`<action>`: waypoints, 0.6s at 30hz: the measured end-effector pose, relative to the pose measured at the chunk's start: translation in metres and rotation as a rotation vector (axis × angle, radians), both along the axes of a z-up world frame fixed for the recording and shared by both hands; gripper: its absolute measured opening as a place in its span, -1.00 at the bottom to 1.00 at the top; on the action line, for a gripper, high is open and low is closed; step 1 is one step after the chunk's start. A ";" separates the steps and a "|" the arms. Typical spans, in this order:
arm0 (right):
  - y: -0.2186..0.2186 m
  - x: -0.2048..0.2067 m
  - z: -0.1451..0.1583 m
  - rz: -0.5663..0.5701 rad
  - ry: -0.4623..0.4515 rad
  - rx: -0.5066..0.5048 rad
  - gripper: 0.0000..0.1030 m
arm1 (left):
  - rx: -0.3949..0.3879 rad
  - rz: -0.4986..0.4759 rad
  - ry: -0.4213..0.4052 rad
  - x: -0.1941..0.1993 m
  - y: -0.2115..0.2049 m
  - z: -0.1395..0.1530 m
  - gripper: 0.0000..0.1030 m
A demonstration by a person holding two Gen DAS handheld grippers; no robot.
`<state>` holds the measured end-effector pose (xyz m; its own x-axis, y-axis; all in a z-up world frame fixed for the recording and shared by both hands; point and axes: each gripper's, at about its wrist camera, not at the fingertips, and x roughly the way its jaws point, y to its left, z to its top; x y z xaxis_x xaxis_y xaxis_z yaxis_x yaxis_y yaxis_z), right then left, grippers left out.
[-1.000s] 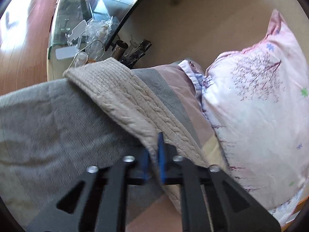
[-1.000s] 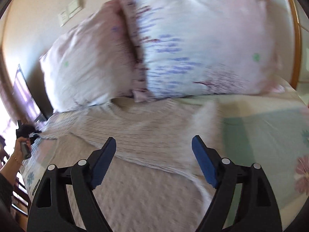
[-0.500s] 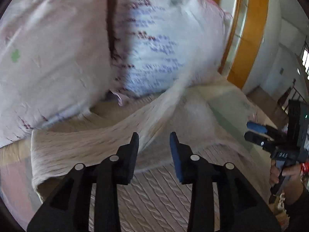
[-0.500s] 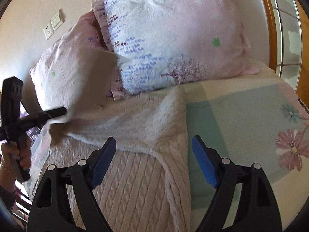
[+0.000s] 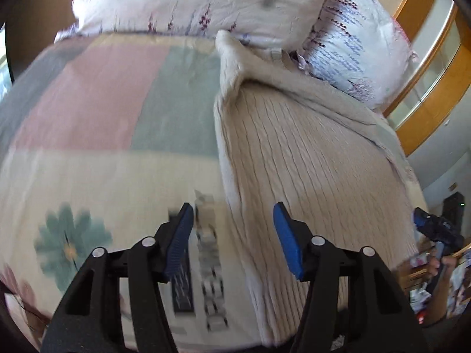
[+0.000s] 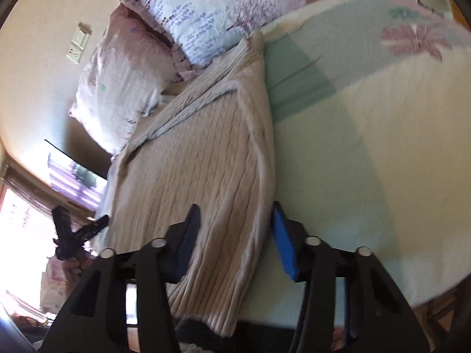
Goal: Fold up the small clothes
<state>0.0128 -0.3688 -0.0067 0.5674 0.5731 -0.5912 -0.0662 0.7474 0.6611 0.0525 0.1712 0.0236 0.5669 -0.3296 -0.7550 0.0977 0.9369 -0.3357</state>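
A patchwork bedspread (image 5: 97, 123) with pink, green and cream panels and flower prints is covering the bed ahead. Two floral pillows (image 6: 206, 6) are leaning at the far end, against a beige wall. A wall socket (image 6: 77, 47) is sitting up left; a wooden frame (image 5: 435, 88) is curving off right.

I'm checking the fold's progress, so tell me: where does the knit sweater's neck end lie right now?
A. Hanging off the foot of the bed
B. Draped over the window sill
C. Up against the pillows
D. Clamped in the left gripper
C. The beige knit sweater stretches lengthwise along the bed, its far end reaching the floral pillows, while both grippers, left and right, are open.
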 end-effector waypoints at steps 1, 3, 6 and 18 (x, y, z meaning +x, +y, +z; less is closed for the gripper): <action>0.002 -0.006 -0.005 0.019 0.016 0.046 -0.35 | -0.020 -0.015 -0.014 -0.013 -0.003 -0.001 -0.04; 0.010 -0.019 -0.018 0.065 0.047 0.146 -0.61 | -0.088 -0.047 -0.017 -0.030 -0.008 -0.005 -0.33; 0.019 -0.031 -0.028 0.110 0.067 0.228 -0.82 | -0.152 -0.091 -0.007 -0.050 -0.022 -0.012 -0.48; 0.006 0.039 0.065 0.024 -0.372 0.480 -0.84 | -0.079 -0.056 -0.253 0.049 -0.017 0.063 -0.83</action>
